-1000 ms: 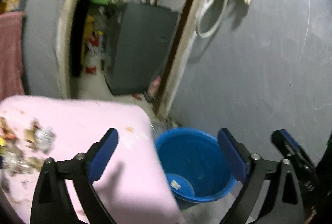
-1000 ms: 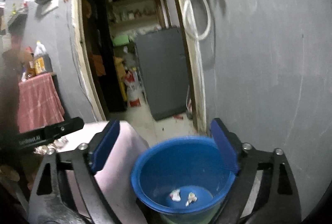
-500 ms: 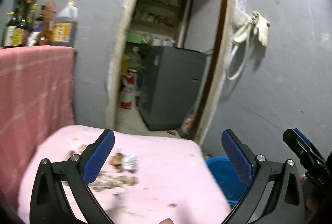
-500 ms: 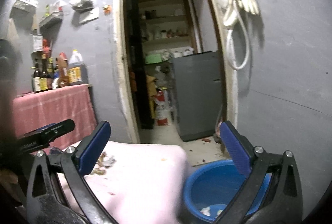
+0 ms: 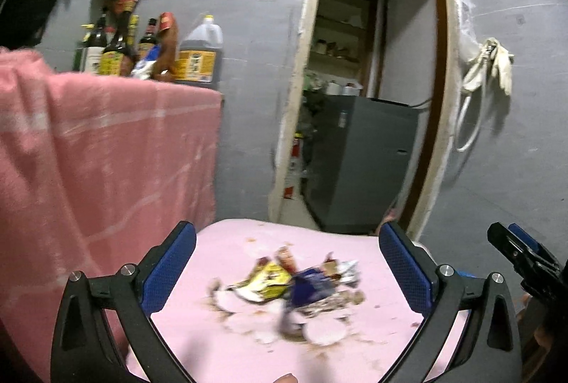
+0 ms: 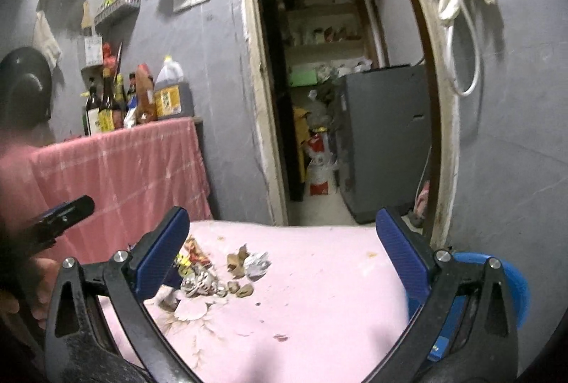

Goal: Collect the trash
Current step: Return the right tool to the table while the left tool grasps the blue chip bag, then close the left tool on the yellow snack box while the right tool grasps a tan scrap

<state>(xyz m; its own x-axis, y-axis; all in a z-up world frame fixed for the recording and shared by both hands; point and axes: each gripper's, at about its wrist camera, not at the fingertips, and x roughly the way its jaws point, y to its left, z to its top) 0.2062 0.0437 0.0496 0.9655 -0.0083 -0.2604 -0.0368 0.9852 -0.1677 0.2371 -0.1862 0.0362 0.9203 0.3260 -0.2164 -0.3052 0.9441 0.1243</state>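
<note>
Both tongs, left point(image 5: 287, 271) and right point(image 6: 282, 253), are gaping wide and empty as we are facing the trash point(image 5: 291, 287).
We are aiming them at the heap on the pink table point(image 6: 319, 319); we are keeping the bin point(image 6: 511, 290) just off its right edge for short drops.

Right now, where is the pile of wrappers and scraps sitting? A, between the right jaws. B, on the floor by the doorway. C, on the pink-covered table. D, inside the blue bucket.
C: the pile of wrappers and scraps lies on the pink-covered table, apart from the blue bucket.
</note>
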